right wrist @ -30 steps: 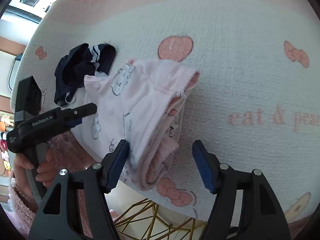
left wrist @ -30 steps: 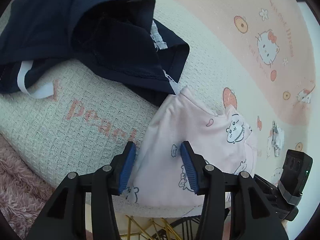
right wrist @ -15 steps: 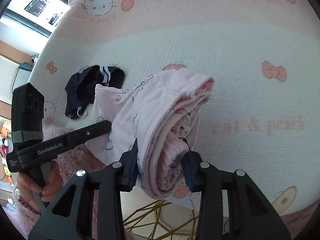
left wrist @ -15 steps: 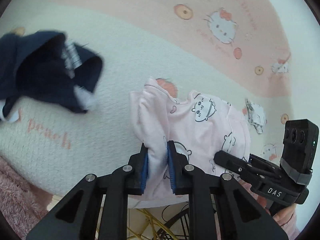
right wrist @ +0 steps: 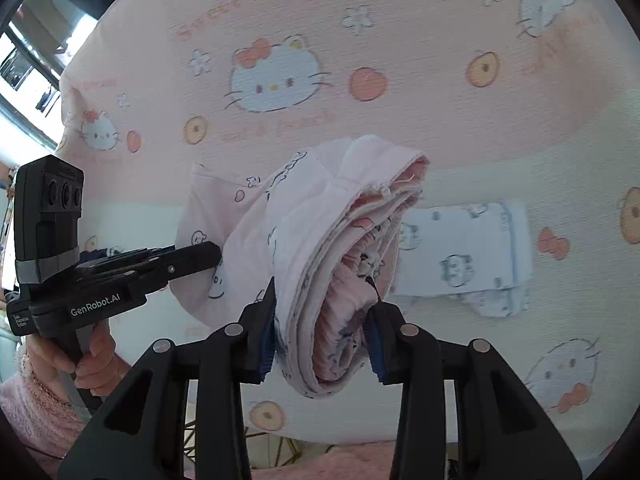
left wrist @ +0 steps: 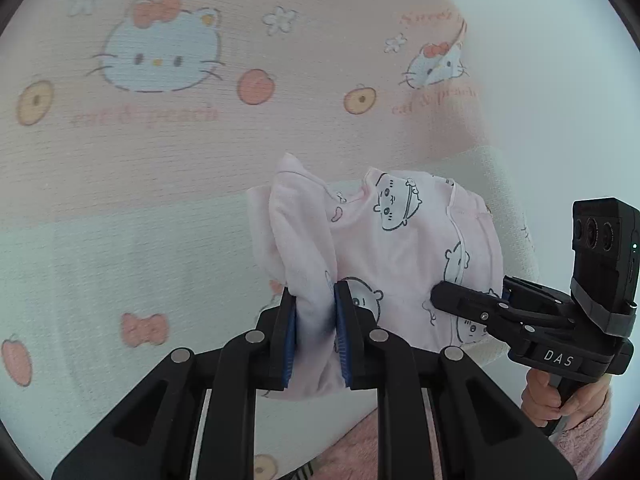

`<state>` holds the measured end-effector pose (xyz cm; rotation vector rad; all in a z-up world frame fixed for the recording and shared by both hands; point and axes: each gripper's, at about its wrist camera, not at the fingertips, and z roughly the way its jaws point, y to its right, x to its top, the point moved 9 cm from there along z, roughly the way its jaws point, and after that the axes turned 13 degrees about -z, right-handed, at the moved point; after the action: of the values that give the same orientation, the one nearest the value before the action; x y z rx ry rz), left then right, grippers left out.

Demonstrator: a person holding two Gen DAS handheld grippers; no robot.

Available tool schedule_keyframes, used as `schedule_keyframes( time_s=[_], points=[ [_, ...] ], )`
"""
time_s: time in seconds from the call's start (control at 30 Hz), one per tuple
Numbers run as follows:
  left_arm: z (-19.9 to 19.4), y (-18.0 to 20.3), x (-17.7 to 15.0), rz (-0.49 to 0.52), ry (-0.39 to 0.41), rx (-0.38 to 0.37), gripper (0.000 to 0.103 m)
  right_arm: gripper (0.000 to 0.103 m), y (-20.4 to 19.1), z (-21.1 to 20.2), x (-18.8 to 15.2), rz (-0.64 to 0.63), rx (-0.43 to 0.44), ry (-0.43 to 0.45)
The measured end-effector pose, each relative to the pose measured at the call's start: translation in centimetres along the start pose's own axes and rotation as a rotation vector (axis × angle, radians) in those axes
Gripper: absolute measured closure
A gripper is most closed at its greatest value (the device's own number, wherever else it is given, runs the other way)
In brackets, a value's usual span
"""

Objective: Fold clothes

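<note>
A folded pink garment (left wrist: 384, 240) with cartoon animal prints hangs in the air between both grippers, above the Hello Kitty cloth (left wrist: 160, 152). My left gripper (left wrist: 315, 320) is shut on its left end. My right gripper (right wrist: 322, 320) is shut on its thick folded right end (right wrist: 344, 248), where several layers show. Each gripper also shows in the other's view: the right gripper (left wrist: 452, 300) touches the garment's right side, and the left gripper (right wrist: 212, 254) its left side.
A folded white and blue printed garment (right wrist: 464, 256) lies on the cloth to the right, behind the pink bundle. The table's front edge and gold wire legs (right wrist: 264, 440) show below. Pink fluffy fabric (left wrist: 360, 448) lies beneath the edge.
Both grippers closed on the pink garment and lifted it off the cloth, carrying it to the right. The navy garment has left the left wrist view.
</note>
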<state>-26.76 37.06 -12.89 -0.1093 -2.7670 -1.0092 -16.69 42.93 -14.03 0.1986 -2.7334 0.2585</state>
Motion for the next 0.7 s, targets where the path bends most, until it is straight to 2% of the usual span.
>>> schedule_keyframes(
  time_s=[0.1,0.23,0.43,0.53,0.6,0.7],
  points=[
    [4.5,3.0,0.1,0.006,-0.032,-0.007,0.085,0.065,4.9,0.5,-0.5,0.023,-0.034,-0.004],
    [10.5,3.8,-0.3,-0.01,-0.075,0.007,0.085,0.065,11.3,1.5,-1.3,0.057,-0.076,-0.009],
    [16.4,1.4,-1.7,-0.101,-0.169,0.019,0.083,0.065,18.4,7.2,-4.0,0.175,-0.147,-0.006],
    [18.3,0.2,-2.3,-0.146,-0.213,0.012,0.08,0.065,19.8,8.3,-5.6,0.23,-0.107,0.039],
    [16.7,0.1,-1.3,-0.13,-0.165,0.0,0.079,0.064,20.0,7.3,-6.4,0.257,-0.078,0.11],
    [14.3,1.3,0.0,-0.037,-0.052,0.012,0.079,0.064,20.9,4.3,-6.9,0.297,-0.135,0.209]
  ],
)
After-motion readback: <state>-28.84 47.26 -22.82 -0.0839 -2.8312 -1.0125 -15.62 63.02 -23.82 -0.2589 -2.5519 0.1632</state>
